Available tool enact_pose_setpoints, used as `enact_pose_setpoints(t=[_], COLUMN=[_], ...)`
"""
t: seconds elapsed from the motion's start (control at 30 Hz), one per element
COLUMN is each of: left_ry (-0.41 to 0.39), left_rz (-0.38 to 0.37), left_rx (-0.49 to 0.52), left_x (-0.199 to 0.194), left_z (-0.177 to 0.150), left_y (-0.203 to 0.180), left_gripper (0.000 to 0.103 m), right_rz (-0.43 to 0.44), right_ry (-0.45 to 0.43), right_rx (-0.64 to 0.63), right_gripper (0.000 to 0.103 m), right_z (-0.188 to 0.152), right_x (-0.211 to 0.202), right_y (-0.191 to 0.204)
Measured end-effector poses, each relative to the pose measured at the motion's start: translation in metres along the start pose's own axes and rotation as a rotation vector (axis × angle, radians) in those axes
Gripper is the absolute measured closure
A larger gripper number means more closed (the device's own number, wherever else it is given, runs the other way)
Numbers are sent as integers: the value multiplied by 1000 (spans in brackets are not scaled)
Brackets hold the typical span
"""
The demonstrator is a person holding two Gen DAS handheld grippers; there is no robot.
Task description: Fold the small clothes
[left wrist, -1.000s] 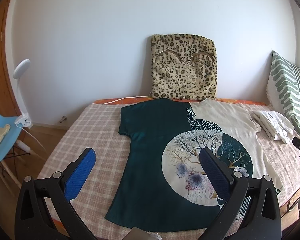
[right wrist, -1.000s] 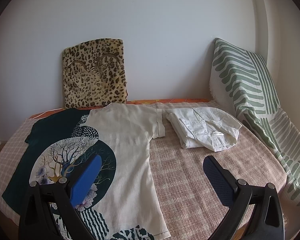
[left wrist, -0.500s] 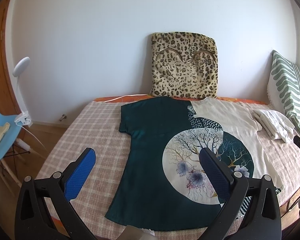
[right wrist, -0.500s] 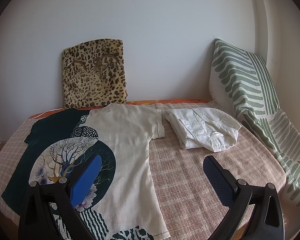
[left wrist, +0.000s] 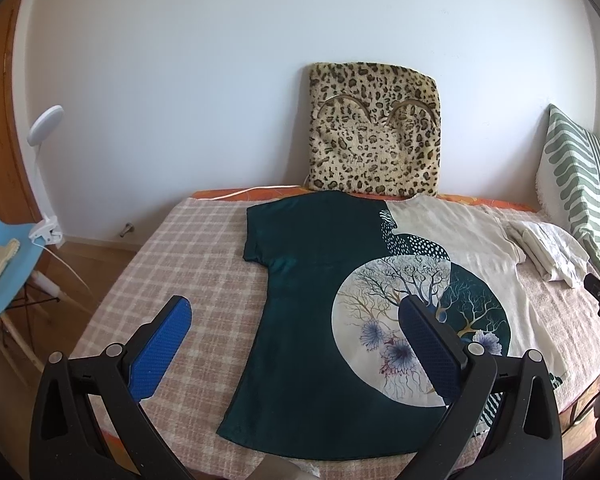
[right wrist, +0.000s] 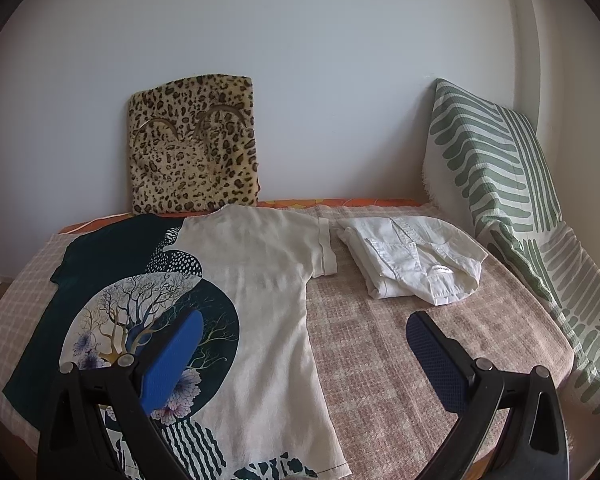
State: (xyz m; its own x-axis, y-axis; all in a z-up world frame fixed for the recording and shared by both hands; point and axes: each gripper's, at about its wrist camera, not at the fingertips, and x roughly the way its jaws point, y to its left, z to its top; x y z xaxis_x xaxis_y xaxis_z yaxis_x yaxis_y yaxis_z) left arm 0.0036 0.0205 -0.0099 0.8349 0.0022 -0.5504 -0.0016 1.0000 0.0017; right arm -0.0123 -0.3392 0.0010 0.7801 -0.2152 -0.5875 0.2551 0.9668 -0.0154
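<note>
White wall [left wrist: 180,80] behind, checked cover [left wrist: 204,248] over the bed below.

Left to right, left view: blue chair [left wrist: 4,264] at the edge, one; white clip lamp [left wrist: 44,168] beside it, one; leopard cushion [left wrist: 374,128] propped against the wall, one; striped green cushion [left wrist: 576,200] at far right, one.

Shirt [left wrist: 320,280] spread flat and face up on the cover, neck toward the leopard cushion, hem toward the cameras. Dark green down its left half, cream down its right [right wrist: 260,264], short sleeves out to both sides. Round print in the middle: bare branching trees, pale blue and purple blooms; spotted patch above, striped patches at the hem. One such shirt. Unfolded, no crease visible.

Just right of the cream sleeve: white garment [right wrist: 412,264], folded into a loose bundle, small label showing. One of these. Close to the sleeve edge, touching or not unclear.

Left gripper [left wrist: 292,324] hovering over the near part of the bed, jaws spread wide, nothing between them. Left pad over bare checked cover, right pad over the round print. No contact with cloth visible.

Right gripper [right wrist: 304,340] likewise spread wide and empty. Left pad over the print's lower right, right pad over bare cover near the striped cushion's draped end [right wrist: 572,300]. Contact with the shirt not apparent.
</note>
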Motion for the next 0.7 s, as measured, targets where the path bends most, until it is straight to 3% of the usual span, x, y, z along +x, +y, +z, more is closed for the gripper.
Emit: enact_pose_setpoints(t=[0.23,0.4,0.53,0.7], left_ry=[93,126,201,345], left_rz=[-47,-77,-102,-208], left_rx=[-32,-50,-68,-164], left_x=[18,28,43,68], left_z=[-9,-19,-33,-60], left_y=[15,27,38,54], left_gripper=[0,1,15,34], right_rz=[17,89,208,348], right_ry=[-43,6,11,14], right_rx=[-92,-92,-108,-169], right_gripper=[1,2,4,10], right_z=[1,5,14,33], right_x=[-5,3,9,19], right_y=[28,40,60,107])
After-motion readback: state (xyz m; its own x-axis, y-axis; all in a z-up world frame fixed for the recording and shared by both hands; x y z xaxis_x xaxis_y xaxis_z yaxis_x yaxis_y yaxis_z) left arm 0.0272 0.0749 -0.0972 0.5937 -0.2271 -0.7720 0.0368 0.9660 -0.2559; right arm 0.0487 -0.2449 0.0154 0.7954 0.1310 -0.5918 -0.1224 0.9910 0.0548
